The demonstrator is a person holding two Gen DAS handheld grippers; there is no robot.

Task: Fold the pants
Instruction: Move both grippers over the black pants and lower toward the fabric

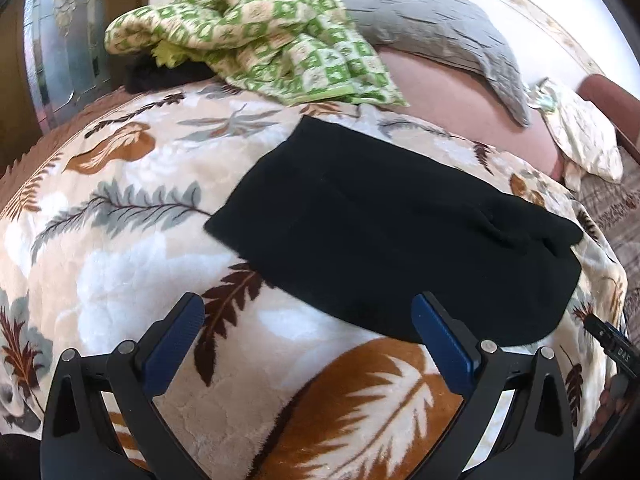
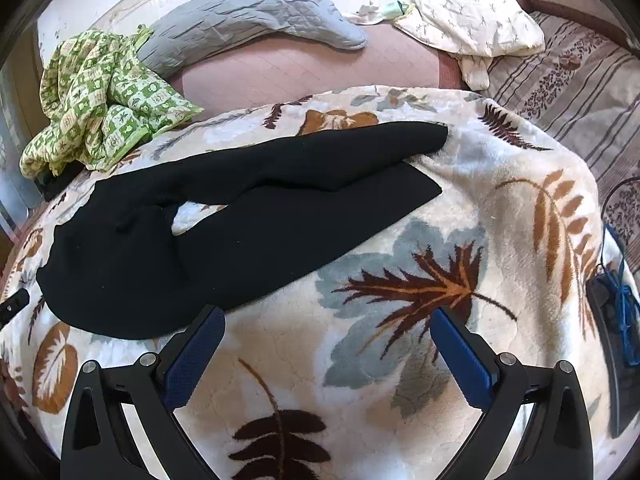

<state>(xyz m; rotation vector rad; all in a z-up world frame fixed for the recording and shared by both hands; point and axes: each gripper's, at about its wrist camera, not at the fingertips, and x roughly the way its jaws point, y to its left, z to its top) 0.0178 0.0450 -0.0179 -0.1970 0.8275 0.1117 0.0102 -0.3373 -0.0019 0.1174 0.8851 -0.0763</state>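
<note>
You were looking down at a pair of black pants spread on a cream blanket printed with brown, orange and grey leaves. Every place below is given relative to those pants.

In the right wrist view the pants lay flat across the blanket, waist end at the left and two legs running up to the right. The legs were not stacked. The farther leg and the nearer leg spread apart toward the cuffs, and a small patch of blanket showed between them near the crotch. In the left wrist view the same pants read as one broad dark shape.

Your left gripper hovered just short of the near edge of the pants, at the waist end. Its blue-padded jaws stood wide apart, with only blanket between them. One pad appeared to overlap the hem in the picture, though I cannot tell whether it touched the cloth. Your right gripper hung below the nearer leg, also spread wide and holding nothing.

My judgement: the pants seemed laid out but not yet folded, so the task was barely begun. Bringing one leg over the other, then folding lengthwise, appeared to remain.

Beyond the pants, at the far edge of the blanket, a crumpled green checked cloth lay beside a grey quilted cover. A pale crumpled cloth sat farther right.
</note>
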